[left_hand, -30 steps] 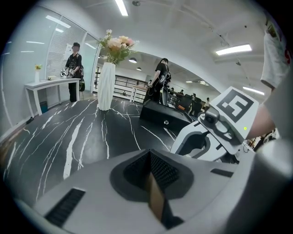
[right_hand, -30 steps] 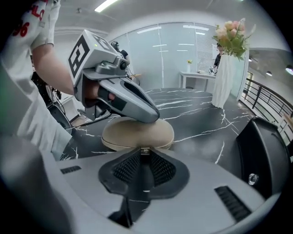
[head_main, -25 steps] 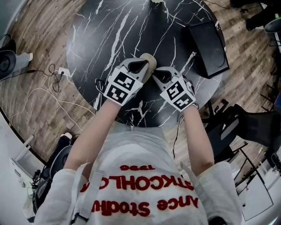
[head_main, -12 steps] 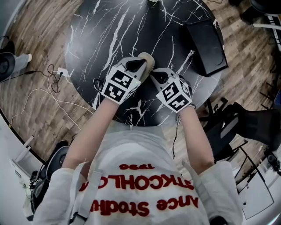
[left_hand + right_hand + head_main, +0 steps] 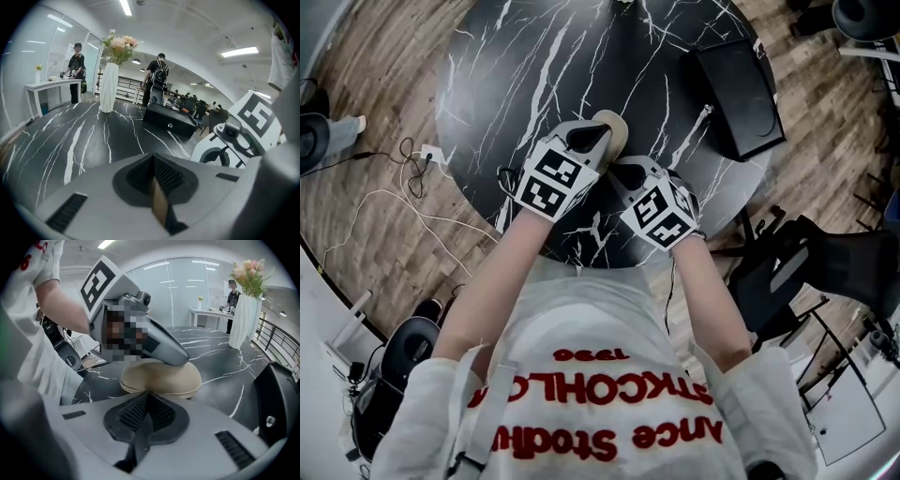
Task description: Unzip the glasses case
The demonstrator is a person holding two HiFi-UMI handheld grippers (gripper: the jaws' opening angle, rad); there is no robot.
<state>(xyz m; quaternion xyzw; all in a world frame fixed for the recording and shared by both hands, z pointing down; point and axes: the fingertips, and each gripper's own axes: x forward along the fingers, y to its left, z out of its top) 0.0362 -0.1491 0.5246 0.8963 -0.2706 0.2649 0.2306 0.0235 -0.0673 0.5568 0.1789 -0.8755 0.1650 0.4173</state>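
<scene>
The beige oval glasses case (image 5: pixel 615 129) lies on the black marble table (image 5: pixel 534 75) near its front edge. My left gripper (image 5: pixel 592 141) comes down on the case's top and is shut on a beige strip of it (image 5: pixel 158 206). My right gripper (image 5: pixel 625 172) sits just right of it, in front of the case (image 5: pixel 161 378). It is shut on a thin dark strip (image 5: pixel 136 446), apparently the zipper pull. In the right gripper view the left gripper (image 5: pixel 161 348) rests on the case's top. The zipper line itself is hidden by both grippers.
A black box (image 5: pixel 741 89) lies on the table to the right of the case. A white vase with flowers (image 5: pixel 108 86) stands at the far side. A dark chair (image 5: pixel 825 262) is off the table's right edge, and cables (image 5: pixel 403 187) lie on the floor at left.
My right gripper has slid left and a little toward the person, closer to the left gripper. The left gripper and the case have stayed almost in place.
</scene>
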